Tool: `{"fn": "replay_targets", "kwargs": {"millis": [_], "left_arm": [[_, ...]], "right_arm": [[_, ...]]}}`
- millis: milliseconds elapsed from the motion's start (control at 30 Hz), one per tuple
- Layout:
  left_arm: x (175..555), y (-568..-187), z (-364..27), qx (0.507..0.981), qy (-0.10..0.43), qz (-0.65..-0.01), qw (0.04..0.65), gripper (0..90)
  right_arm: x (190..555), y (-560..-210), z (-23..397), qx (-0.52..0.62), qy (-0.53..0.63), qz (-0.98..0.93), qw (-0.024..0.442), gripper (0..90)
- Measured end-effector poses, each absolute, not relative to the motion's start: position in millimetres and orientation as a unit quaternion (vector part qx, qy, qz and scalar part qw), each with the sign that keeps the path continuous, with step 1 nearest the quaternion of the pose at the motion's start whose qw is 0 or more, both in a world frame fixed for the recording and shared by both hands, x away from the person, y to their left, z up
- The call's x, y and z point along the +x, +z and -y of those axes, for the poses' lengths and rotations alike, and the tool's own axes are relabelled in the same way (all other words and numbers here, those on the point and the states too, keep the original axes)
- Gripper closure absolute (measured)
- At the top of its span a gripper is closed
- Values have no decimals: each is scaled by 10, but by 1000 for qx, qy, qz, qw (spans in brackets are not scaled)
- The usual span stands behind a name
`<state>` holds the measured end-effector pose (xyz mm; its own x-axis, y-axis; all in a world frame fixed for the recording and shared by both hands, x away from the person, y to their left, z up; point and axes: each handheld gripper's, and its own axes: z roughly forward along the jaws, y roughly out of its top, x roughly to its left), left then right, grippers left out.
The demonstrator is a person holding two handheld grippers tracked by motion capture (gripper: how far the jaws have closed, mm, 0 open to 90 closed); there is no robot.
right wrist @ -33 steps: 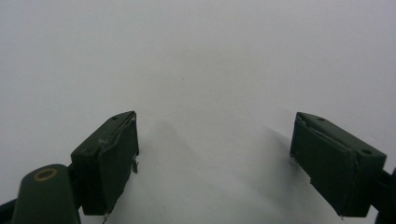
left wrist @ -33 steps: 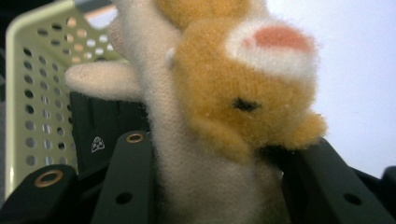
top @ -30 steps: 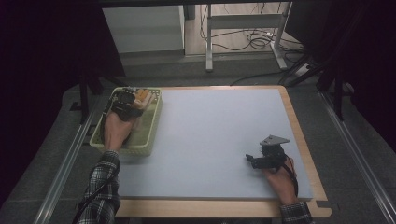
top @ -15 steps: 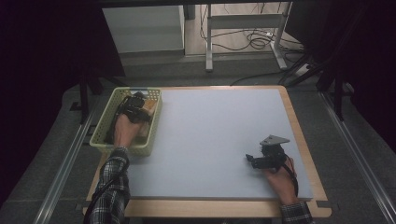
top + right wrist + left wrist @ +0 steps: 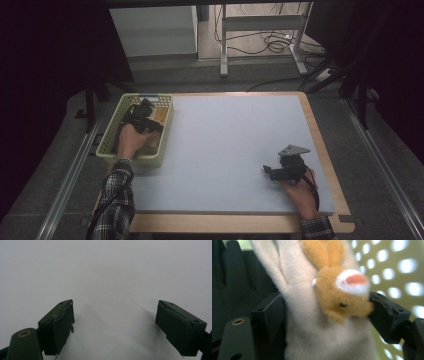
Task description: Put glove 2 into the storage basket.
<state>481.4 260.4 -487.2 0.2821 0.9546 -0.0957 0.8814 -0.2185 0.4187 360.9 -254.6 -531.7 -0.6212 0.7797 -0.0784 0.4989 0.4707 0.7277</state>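
The left gripper (image 5: 324,312) reaches down into the pale green basket (image 5: 114,134) at the table's left edge, and its jaws have just been opening. A plush rabbit (image 5: 324,302) sits between them: cream fur with an orange-brown face, a white muzzle and a pink nose. The jaws now stand wide on either side of the toy, right beside its fur, and whether the pads press on it cannot be told from the left gripper view. Behind the rabbit in that view, the basket's perforated wall shows at the right and a dark glove-like thing (image 5: 234,285) lies at the left. From the high view, the left hand (image 5: 131,141) rests over the basket with a plaid sleeve (image 5: 114,200) trailing toward the bottom edge. Well apart from it, the right gripper (image 5: 272,172) lies near the table's lower right, held by the right hand (image 5: 300,192). Its jaws stand wide apart with nothing between them, over the bare blue-white mat (image 5: 225,145) that covers the wooden table (image 5: 320,150).
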Motion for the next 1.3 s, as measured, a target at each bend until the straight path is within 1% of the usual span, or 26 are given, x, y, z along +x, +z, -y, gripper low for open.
{"fn": "replay_targets", "kwargs": {"millis": [100,167,200,267,300,367,433,467,567,667,733,833,967,1167,1300], "left_arm": [[4743,-4689,-2659,770,112,-587,222,195],[4704,-4600,-2716,760,134,-593,228,237],[4686,-4572,-2753,758,142,-595,225,276],[4665,-4570,-2811,758,159,-599,205,387],[4664,-4595,-2834,759,162,-600,193,422],[4673,-4682,-2865,763,157,-603,172,550],[4695,-4785,-2884,765,151,-607,154,658],[4710,-4838,-2890,764,144,-609,153,690],[4748,-4950,-2863,766,125,-611,158,742],[4772,-4979,-2797,766,100,-607,186,766],[4779,-4973,-2733,774,109,-598,175,783],[4777,-4951,-2709,776,118,-596,168,773],[4739,-4891,-2804,764,131,-605,182,661],[4665,-4799,-2900,758,153,-603,198,520],[4621,-4733,-2948,750,164,-604,214,450]], "right_arm": [[3609,-5317,2546,384,342,-833,205,151],[3609,-5317,2546,384,342,-833,205,151],[3608,-5317,2545,384,342,-833,206,151],[3609,-5317,2546,384,343,-833,205,151],[3610,-5317,2546,384,342,-833,204,151],[3610,-5317,2547,384,342,-833,204,151],[3611,-5317,2547,384,342,-833,204,151],[3612,-5317,2548,384,343,-833,203,151],[3612,-5317,2548,384,343,-833,203,151],[3613,-5317,2549,385,343,-833,203,151],[3613,-5317,2549,385,343,-833,202,151],[3612,-5317,2548,384,343,-833,203,151],[3612,-5317,2548,384,343,-833,203,151],[3610,-5317,2547,384,343,-833,204,151],[3606,-5317,2544,384,342,-833,206,151]]}}
